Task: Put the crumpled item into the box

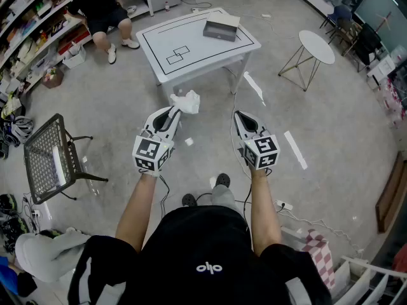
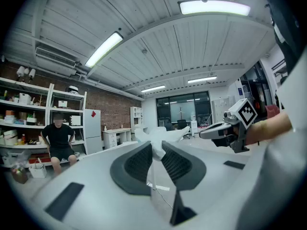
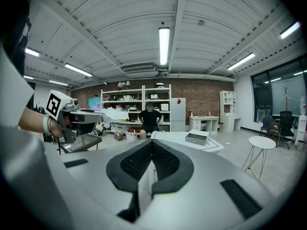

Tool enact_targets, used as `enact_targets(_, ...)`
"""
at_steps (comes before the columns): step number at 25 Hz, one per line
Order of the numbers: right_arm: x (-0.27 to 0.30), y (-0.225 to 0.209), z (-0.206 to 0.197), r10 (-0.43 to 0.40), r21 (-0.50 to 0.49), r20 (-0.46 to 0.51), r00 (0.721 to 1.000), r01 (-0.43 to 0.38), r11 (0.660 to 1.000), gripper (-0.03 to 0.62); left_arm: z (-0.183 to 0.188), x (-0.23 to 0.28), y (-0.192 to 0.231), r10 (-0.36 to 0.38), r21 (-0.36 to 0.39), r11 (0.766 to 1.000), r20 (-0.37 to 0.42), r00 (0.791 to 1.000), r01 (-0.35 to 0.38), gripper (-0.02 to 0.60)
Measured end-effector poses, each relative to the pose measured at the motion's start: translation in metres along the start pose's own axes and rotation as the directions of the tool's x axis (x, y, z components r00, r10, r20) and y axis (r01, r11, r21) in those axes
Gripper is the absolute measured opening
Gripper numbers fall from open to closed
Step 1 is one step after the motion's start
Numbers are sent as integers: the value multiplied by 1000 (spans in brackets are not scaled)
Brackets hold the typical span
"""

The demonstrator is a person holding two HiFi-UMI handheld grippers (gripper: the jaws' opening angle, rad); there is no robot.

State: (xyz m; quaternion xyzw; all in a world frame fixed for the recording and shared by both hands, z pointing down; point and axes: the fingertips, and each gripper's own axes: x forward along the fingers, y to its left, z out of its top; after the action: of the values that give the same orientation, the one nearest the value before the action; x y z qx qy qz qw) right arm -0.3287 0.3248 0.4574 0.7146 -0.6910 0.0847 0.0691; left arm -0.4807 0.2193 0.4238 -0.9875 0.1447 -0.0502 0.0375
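My left gripper [image 1: 180, 108] is shut on a crumpled white paper [image 1: 186, 101], held in the air above the floor in front of the white table [image 1: 184, 59]. In the left gripper view the crumpled paper [image 2: 159, 141] is pinched between the two dark pads and sticks out past the tips. My right gripper [image 1: 240, 115] hangs level beside it, shut, with nothing between its jaws [image 3: 151, 145]. The grey open box [image 1: 221, 28] lies on the far right part of the table, also seen as the box [image 3: 197, 137] in the right gripper view.
A person in black [image 1: 102, 8] sits by shelves [image 1: 28, 24] at the back left. A mesh chair [image 1: 51, 157] stands at the left, a round side table [image 1: 316, 46] at the right. White scraps [image 1: 295, 149] lie on the floor.
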Motion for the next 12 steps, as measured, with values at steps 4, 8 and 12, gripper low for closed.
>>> enact_targets(4,4,-10,-1,6,-3,-4,1000,-6,1000,9,-1,12,-1,2,0,1000,-6,1000,-2,63)
enact_targets(8,8,-34,-1,11,-1,-5,1000,-11,1000,9,-2,34,-4,9,-1,1000,-16,1000,-9,63)
enact_targets(12,10,-67,-3,6,7,3,1000,-6,1000,9,-2,62,-9,15,2,1000,-28,999,-15,63)
